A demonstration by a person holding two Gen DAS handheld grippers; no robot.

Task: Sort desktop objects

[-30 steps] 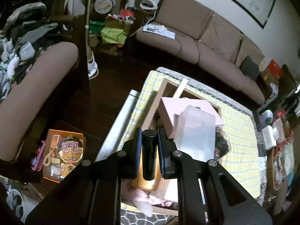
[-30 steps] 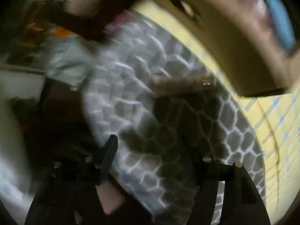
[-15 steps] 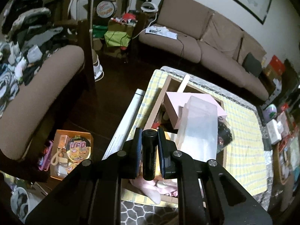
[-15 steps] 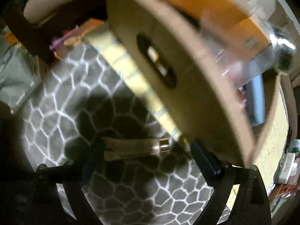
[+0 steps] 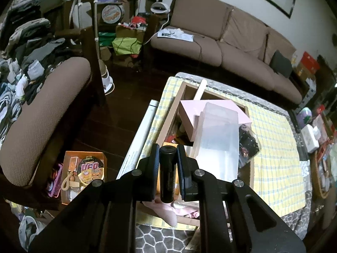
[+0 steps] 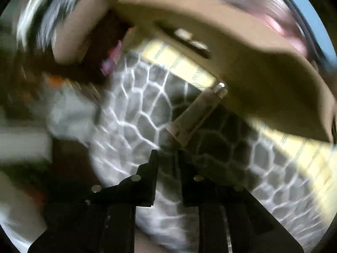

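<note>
We are holding a black cylinder (image 5: 167,174) upright in the left tongs (image 5: 167,168), their pads clamped against its sides, above the near end of the wooden box (image 5: 171,113) that serves as our landmark on the worktop (image 5: 276,147). That box is already carrying a pink case (image 5: 189,113), a clear plastic container (image 5: 219,139) and a dark bundle (image 5: 248,143) at its right side, so part of the sorting looks done; the cylinder itself is not yet set down. Over on the right, through a blurred view, the right tongs (image 6: 167,160) are closing, with nothing clearly pressed between their pads. A pale tube with a shiny cap (image 6: 195,113) is lying on the honeycomb-patterned mat (image 6: 143,113) just in front of them, its capped end near the box's outer wall (image 6: 263,80). By our reading, this tube is still waiting to be picked up and joined with the rest.
</note>
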